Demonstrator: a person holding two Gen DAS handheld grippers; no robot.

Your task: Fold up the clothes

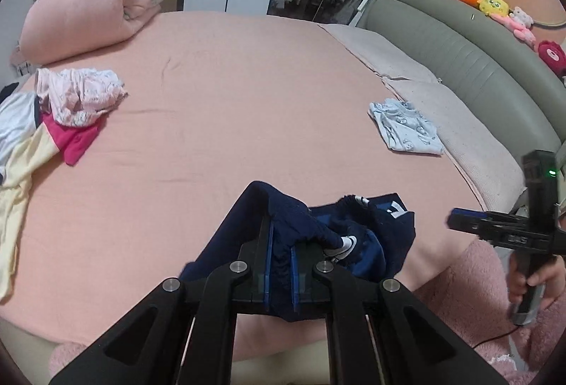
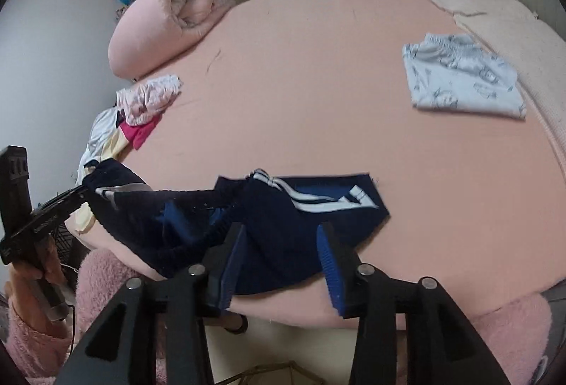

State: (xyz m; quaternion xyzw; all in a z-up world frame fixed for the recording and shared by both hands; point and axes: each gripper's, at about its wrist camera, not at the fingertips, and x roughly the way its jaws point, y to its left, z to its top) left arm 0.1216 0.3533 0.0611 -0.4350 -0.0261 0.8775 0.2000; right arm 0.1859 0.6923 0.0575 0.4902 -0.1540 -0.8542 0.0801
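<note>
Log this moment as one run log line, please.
step: unfolding | left gripper: shut on navy shorts | right gripper: open over them | bed: folded blue garment, unfolded pile

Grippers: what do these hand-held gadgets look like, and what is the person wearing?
Each gripper is a black frame of angled links joined by silver round pins, ending in two flat jaws lined with ribbed blue pads. The right gripper has a boxy black top with a green light, a grey handle and a thin black cable. The sleeves are fluffy pink.
</note>
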